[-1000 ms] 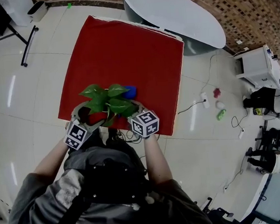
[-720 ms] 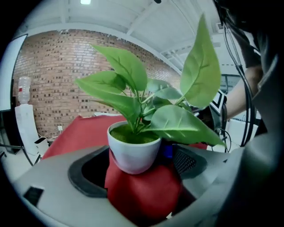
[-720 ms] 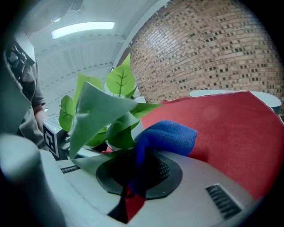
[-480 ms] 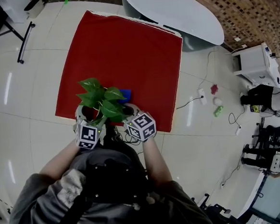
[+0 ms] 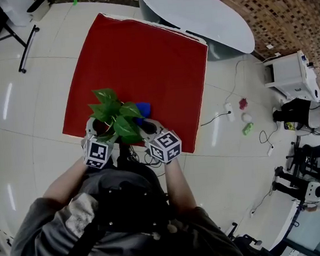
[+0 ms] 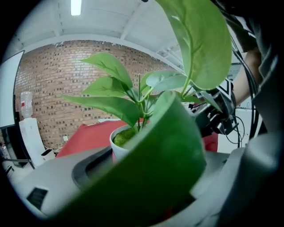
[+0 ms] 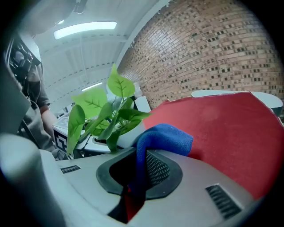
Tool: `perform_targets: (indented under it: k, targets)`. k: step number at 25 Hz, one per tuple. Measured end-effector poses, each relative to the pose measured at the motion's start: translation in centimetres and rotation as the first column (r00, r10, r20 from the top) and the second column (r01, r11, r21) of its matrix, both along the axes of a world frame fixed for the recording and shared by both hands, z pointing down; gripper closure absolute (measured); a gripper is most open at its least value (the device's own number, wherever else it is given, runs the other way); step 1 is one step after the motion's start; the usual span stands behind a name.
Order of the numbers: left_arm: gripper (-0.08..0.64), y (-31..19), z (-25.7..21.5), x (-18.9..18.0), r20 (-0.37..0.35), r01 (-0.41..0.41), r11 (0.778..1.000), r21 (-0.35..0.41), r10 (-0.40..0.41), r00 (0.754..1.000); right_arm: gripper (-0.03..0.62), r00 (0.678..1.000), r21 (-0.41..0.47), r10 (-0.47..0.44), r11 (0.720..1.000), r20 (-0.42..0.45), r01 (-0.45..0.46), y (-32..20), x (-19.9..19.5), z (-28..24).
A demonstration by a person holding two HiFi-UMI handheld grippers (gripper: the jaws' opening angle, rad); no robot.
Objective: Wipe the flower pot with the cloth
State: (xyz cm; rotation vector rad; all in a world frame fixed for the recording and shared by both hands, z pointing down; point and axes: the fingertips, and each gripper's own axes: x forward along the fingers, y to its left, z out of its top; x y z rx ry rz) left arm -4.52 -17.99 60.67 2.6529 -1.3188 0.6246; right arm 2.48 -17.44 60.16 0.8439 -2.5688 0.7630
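A small white flower pot (image 6: pixel 120 142) with moss and a green leafy plant (image 5: pixel 115 113) is at the near edge of the red table (image 5: pixel 143 54). The two jaws of my left gripper (image 5: pixel 100 129) close on the pot from its left; a big leaf hides most of the jaws in the left gripper view. My right gripper (image 5: pixel 144 124) is shut on a blue cloth (image 7: pixel 163 138), which bunches out past the jaws next to the pot's right side (image 7: pixel 128 135). In the head view the blue cloth (image 5: pixel 143 108) shows beside the leaves.
A white oval table (image 5: pixel 195 11) stands beyond the red table's far right corner. Cables, a power strip and small bottles (image 5: pixel 248 124) lie on the tiled floor to the right, with white equipment (image 5: pixel 291 75) further right. A black stand (image 5: pixel 27 49) is at far left.
The left gripper has drawn in closer to the pot, and the plant has shifted slightly left. The right gripper still holds the blue cloth beside the pot.
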Motion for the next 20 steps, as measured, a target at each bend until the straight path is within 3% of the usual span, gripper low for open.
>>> perform_targets:
  k: [7, 13, 16, 20]
  targets:
    - [0.117, -0.4, 0.1, -0.5, -0.034, -0.205, 0.979, -0.016, 0.204, 0.978, 0.532, 0.997, 0.019, -0.051, 0.999, 0.049, 0.051, -3.4, 1.1, -2.0]
    - [0.118, -1.0, 0.2, -0.7, -0.030, -0.401, 0.915, -0.049, 0.400, 0.916, 0.533, 0.981, 0.057, -0.180, 0.983, 0.076, 0.176, -6.6, -1.4, -3.2]
    - [0.117, -1.5, 0.8, -0.9, -0.001, -0.448, 0.891, -0.070, 0.449, 0.893, 0.532, 0.965, 0.038, -0.247, 0.969, 0.090, 0.244, -7.2, -2.9, -2.8]
    - [0.117, -2.3, 1.6, -1.0, 0.017, -0.466, 0.882, -0.072, 0.468, 0.884, 0.534, 0.961, -0.009, -0.247, 0.968, 0.127, 0.250, -8.5, -3.0, -2.2]
